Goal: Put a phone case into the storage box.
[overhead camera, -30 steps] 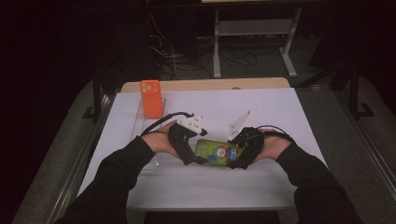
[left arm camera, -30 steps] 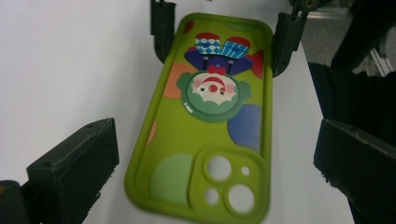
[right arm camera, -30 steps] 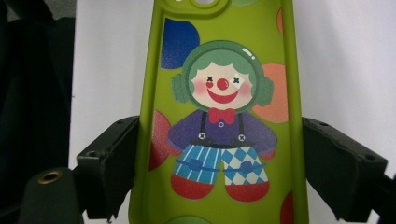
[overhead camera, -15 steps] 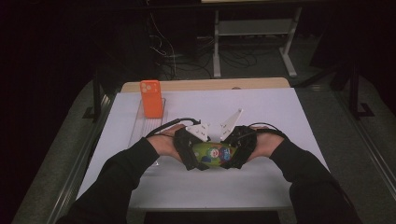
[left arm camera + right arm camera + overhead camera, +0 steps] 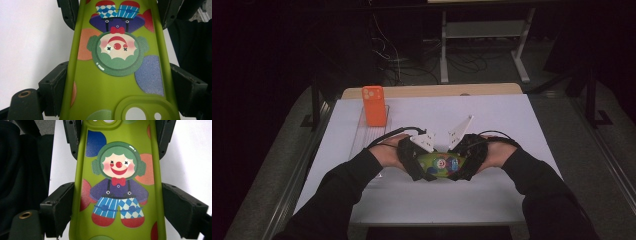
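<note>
At bench (image 5: 362,200) centre: green clown phone case (image 5: 439,163) held level between both tools. Left tool (image 5: 424,165) jaws just closing, clamped on camera-hole end. Right tool (image 5: 458,165) clamped on opposite end. Orange phone (image 5: 374,105) upright, well apart.

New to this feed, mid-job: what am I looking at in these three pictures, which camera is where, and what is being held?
No robot arm here: a person sits at a white table with hand-held tongs in each hand. The high view looks down from above the person's side, so the left tongs sit on its left and the right tongs on its right. The other two pictures come from cameras riding on each pair of tongs, looking along its black jaws. Both grip one green phone case with a clown print, one from each end. The left jaws have just been closing, with the case between them. Farther back, an orange phone stands at a clear tray.
</note>
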